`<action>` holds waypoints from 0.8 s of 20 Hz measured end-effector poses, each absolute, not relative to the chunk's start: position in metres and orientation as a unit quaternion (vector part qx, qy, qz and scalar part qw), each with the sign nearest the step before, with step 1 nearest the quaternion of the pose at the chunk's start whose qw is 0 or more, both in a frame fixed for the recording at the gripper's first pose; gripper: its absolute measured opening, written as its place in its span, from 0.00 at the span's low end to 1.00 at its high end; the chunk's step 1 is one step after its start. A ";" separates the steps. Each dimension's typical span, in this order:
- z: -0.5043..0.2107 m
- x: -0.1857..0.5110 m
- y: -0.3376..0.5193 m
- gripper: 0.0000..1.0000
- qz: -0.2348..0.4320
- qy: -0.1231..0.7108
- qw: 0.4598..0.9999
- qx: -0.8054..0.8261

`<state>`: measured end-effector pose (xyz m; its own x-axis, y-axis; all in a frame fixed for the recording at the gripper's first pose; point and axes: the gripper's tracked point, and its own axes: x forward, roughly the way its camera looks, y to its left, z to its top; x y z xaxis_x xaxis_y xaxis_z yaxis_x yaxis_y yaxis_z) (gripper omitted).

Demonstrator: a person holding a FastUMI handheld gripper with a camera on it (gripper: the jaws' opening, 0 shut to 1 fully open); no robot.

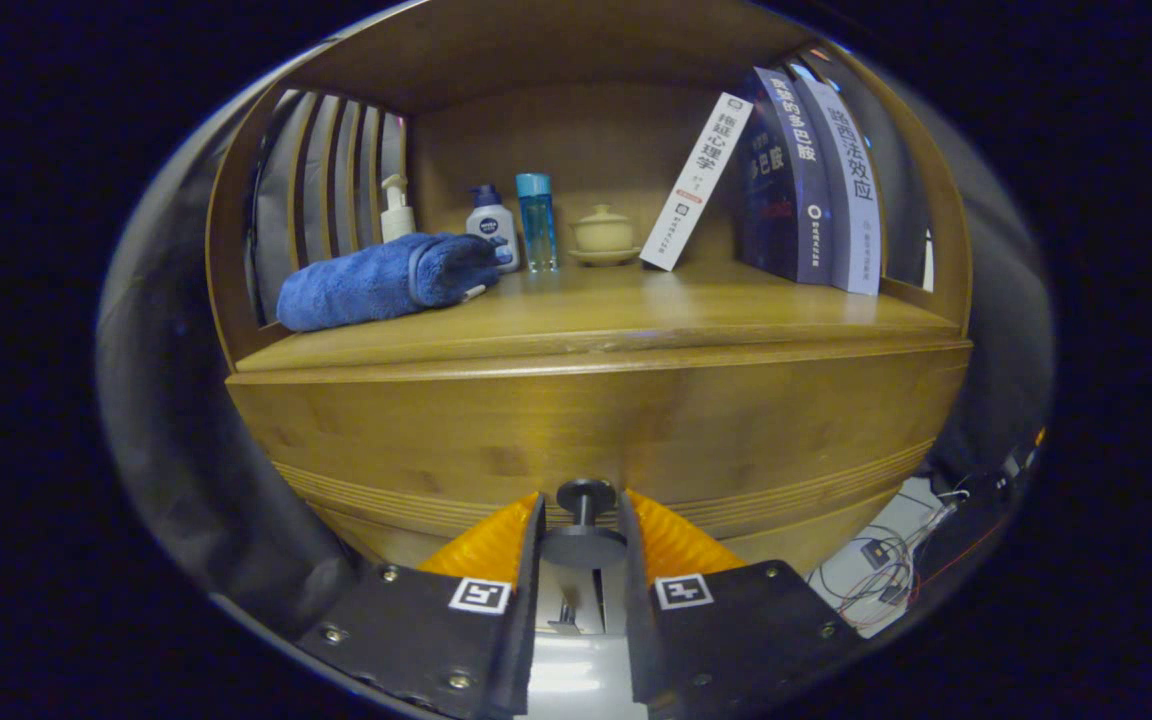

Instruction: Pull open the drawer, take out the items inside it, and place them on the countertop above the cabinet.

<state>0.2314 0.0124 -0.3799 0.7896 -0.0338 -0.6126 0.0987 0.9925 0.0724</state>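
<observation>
The tongs (pixel 584 520) sit at the drawer's knob (pixel 585 525), one orange finger (pixel 496 540) on each side of it. The gap is narrow and the finger tips look to press on the knob's dark disc, holding it. The knob stands out from the drawer front (pixel 596 430), a curved wooden panel with grooved lines low down; the drawer is not pulled out, and what lies inside is hidden.

Above the knob runs the table (pixel 616 320), the wooden top of the cabinet, set in a walled nook. Up and left of the knob a rolled blue towel (pixel 386 280) lies on the table. Behind the towel stands a white pump bottle (pixel 396 210), and just right of that a small white bottle (pixel 493 225) with a dark cap, touching or nearly touching the towel's end. Next comes a clear blue bottle (pixel 536 222), upright. Almost straight above the knob, at the back, is a cream lidded cup (pixel 603 235) on a saucer. Up and right of the knob a white book (pixel 696 180) leans rightward against a dark blue book (pixel 781 175), with a pale book (pixel 851 190) beside that.

Down and right of the knob, past the cabinet's corner, wires (pixel 896 560) lie on the floor.
</observation>
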 end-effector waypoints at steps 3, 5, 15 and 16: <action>-0.379 0.232 0.012 0.31 -0.041 0.320 0.945 0.053; -0.379 0.232 0.010 0.25 -0.043 0.315 0.947 0.038; -0.361 0.177 0.010 0.18 -0.038 0.283 0.958 0.017; -0.359 0.168 0.011 0.18 -0.038 0.279 0.959 0.018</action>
<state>0.1680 0.0107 -0.3588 0.8413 -0.0627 -0.5370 0.0826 0.9965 0.0131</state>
